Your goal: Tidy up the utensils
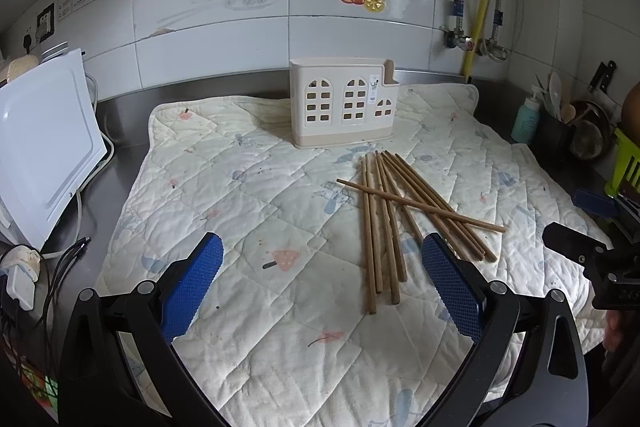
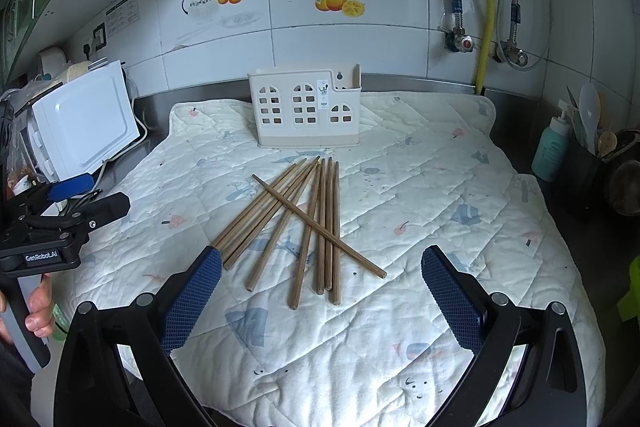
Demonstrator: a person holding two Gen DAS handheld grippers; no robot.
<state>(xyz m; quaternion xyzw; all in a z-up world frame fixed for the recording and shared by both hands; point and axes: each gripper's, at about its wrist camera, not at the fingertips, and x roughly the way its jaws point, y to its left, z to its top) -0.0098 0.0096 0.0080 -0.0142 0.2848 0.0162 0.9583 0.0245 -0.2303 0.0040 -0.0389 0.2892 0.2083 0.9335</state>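
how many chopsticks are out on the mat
8, I think: chopsticks all in one loose pile on the mat, in front of the holder, one lying crosswise over the rest. Overlap may hide another.

Chopsticks lie on the mat before the holder (one crossing the rest).

A quilted mat printed with small pictures spreads beneath and ahead of the jaws, over a steel counter. Far left of the jaws sits a white appliance (its cables trail beside it). Far right stand a teal pump bottle and a dark pot of spoons. Beyond, a tiled wall carries fruit-and-teapot decals and a yellow pipe.
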